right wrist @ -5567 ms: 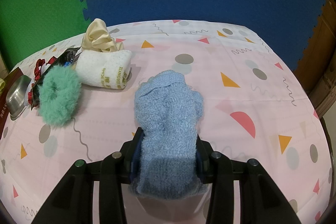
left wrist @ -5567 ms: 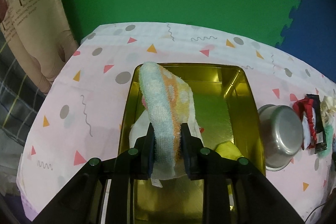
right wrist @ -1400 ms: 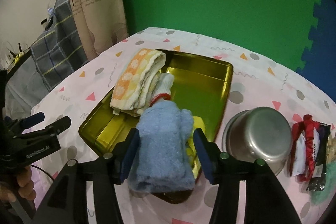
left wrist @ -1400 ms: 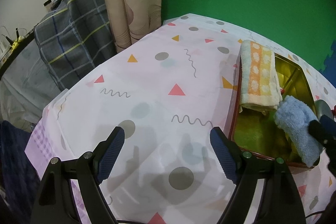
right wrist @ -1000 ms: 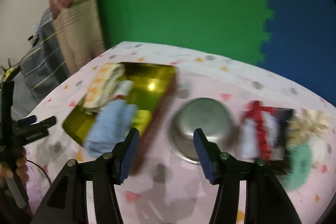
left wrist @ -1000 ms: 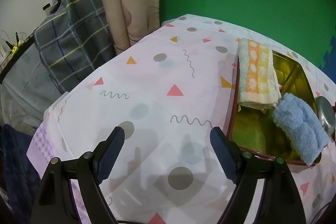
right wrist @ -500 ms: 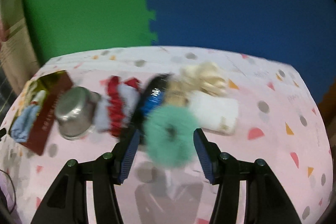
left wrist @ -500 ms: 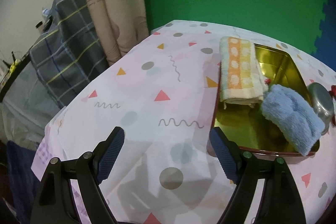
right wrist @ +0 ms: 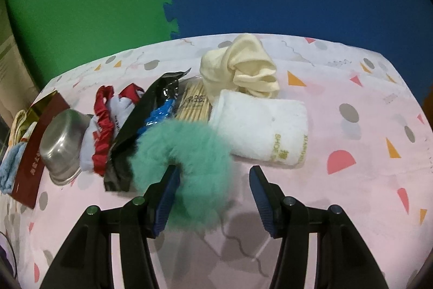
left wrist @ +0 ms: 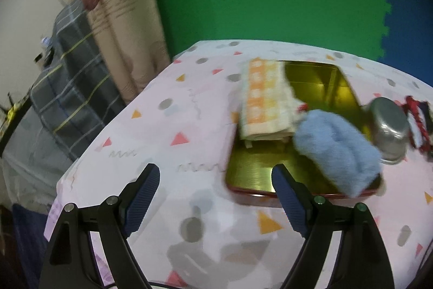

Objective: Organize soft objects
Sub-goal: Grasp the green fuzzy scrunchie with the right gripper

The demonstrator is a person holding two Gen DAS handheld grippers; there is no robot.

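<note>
Tablecloth (right wrist: 338, 88) crowded: pouch (right wrist: 140, 121), bowl (right wrist: 61, 140) beside scrunchie (right wrist: 186, 156).

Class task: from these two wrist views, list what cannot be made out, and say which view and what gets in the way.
- Left wrist view: motion blur smears the orange checked towel and blue fluffy cloth; what lies in the gold tin beneath them is hidden.
- Right wrist view: the black packet covers part of the red-and-white cloth.
- Right wrist view: the green fluffy ring hides its own underside.
</note>
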